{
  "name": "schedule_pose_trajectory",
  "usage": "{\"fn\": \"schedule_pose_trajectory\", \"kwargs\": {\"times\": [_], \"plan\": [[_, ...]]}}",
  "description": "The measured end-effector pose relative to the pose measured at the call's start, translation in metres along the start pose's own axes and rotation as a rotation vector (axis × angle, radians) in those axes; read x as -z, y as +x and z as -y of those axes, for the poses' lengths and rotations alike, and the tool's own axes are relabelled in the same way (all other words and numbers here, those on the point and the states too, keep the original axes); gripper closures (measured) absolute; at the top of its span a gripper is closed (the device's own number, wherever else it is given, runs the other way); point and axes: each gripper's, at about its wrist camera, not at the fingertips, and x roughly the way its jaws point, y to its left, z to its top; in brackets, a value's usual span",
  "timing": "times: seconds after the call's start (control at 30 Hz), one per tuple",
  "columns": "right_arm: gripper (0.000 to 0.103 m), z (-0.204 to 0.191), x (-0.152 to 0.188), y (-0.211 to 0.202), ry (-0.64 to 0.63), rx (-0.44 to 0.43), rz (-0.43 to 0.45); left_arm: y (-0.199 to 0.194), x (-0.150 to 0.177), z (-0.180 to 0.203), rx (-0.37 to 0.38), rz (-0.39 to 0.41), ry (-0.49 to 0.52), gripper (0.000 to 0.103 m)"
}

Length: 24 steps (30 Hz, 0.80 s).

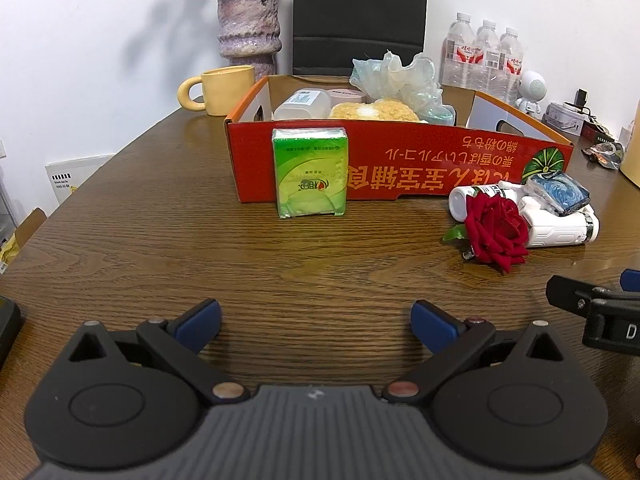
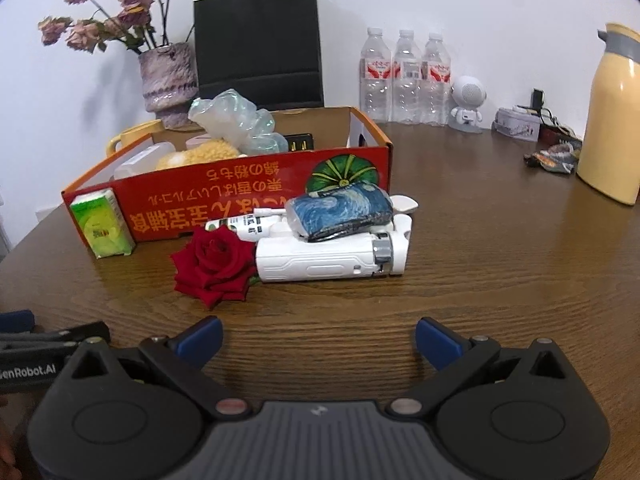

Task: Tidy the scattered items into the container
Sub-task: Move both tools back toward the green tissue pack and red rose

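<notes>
A red cardboard box (image 1: 400, 160) (image 2: 224, 196) stands on the wooden table, holding a plastic bag, a yellow sponge and a clear tub. A green tissue pack (image 1: 309, 172) (image 2: 103, 226) stands against its front. A red rose (image 1: 496, 230) (image 2: 214, 266), a white device (image 1: 560, 228) (image 2: 332, 258), a blue patterned pack (image 1: 558, 194) (image 2: 342, 214) and a small white bottle (image 1: 476, 198) (image 2: 244, 226) lie in a pile by the box. My left gripper (image 1: 316, 326) is open and empty, back from the tissue pack. My right gripper (image 2: 318, 340) is open and empty, in front of the pile.
A yellow mug (image 1: 224, 90), a vase of dried flowers (image 1: 248, 24) (image 2: 168, 80), a black bag (image 2: 258, 40), three water bottles (image 2: 404, 76), a small white robot figure (image 2: 466, 104) and a yellow thermos (image 2: 612, 116) stand at the back and right.
</notes>
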Motion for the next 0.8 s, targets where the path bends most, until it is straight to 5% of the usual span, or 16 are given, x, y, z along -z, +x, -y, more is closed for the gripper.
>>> {"fn": "schedule_pose_trajectory", "kwargs": {"times": [0.8], "plan": [[0.000, -0.010, 0.007, 0.001, -0.053, -0.015, -0.035, 0.000, 0.000, 0.000, 0.003, 0.002, -0.001, 0.000]]}}
